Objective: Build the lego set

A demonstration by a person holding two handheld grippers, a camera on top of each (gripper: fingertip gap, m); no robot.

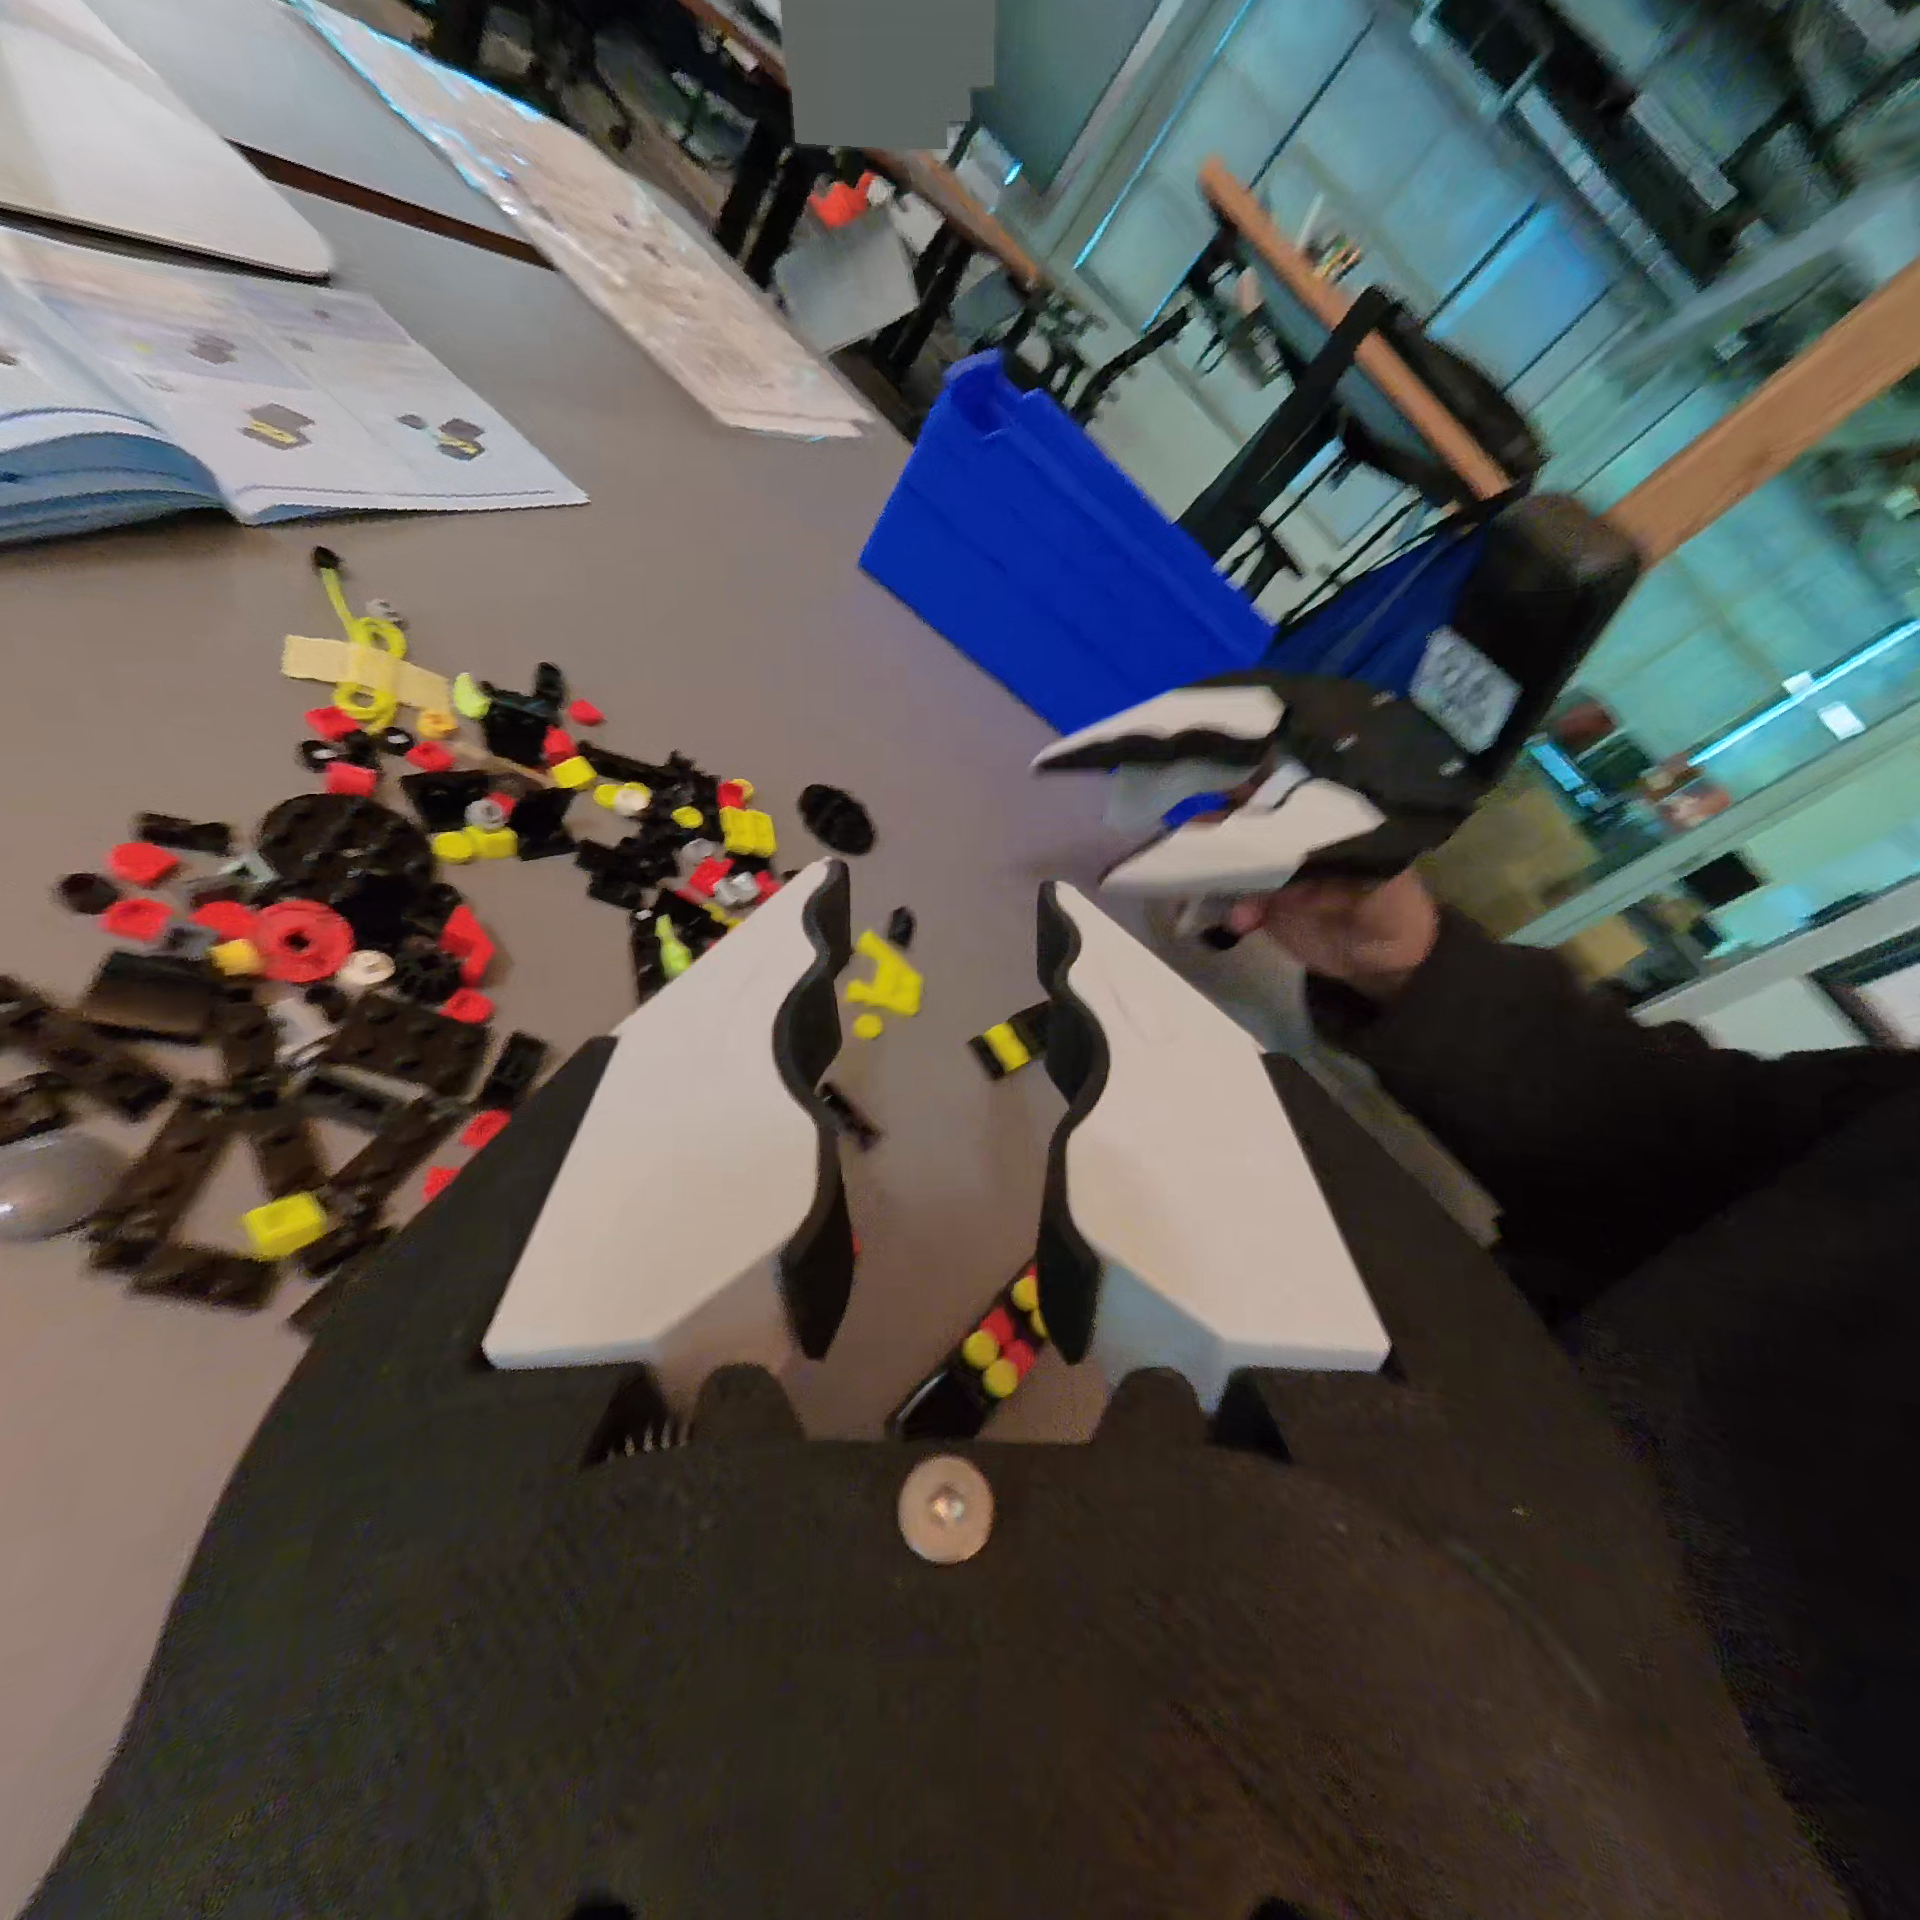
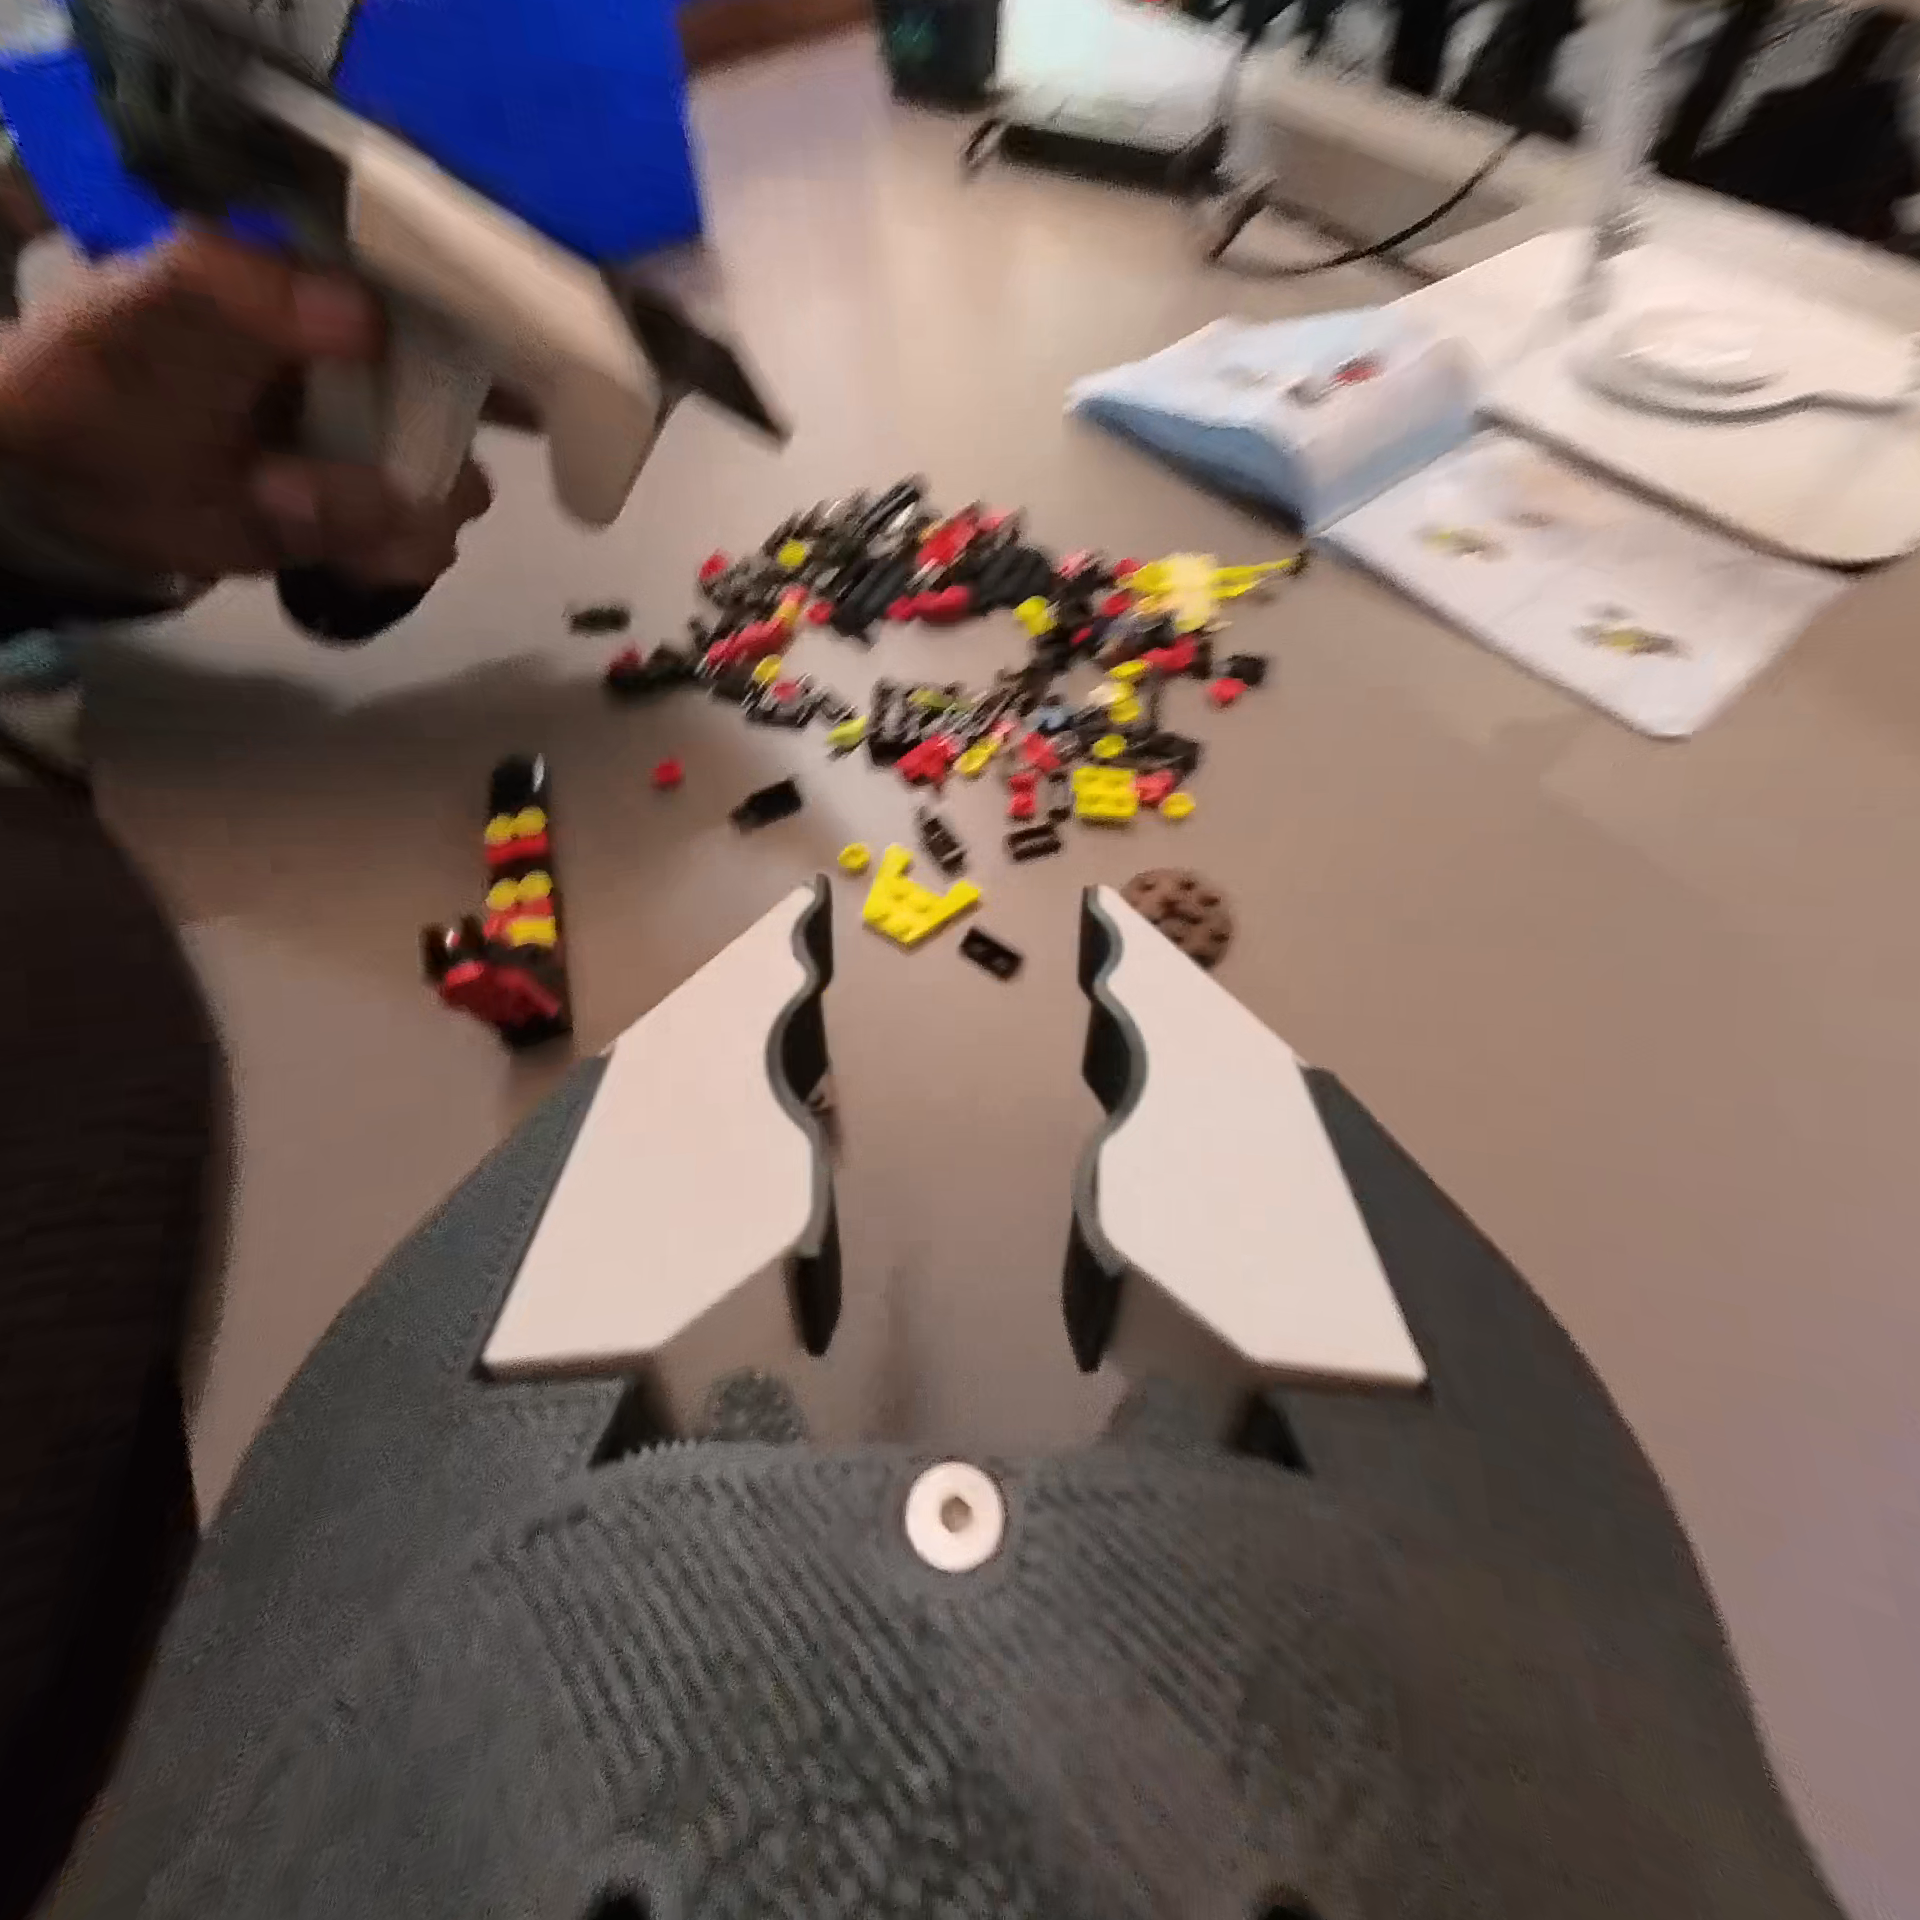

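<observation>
Both grippers hung above the table, empty, their jaws parted. The left gripper (image 1: 940, 894) and the right gripper (image 2: 956, 899) each looked down on the yellow wedge plate (image 2: 916, 896), the landmark here. The loose brick pile (image 2: 966, 655) lay beyond the plate; the booklet (image 2: 1558, 561) lay farther off, past the pile. The part-built strip (image 2: 520, 904), black with red and yellow studs, lay to the plate's left, its long axis running away from the right gripper. It sat almost under the left gripper, likely the nearer one.
</observation>
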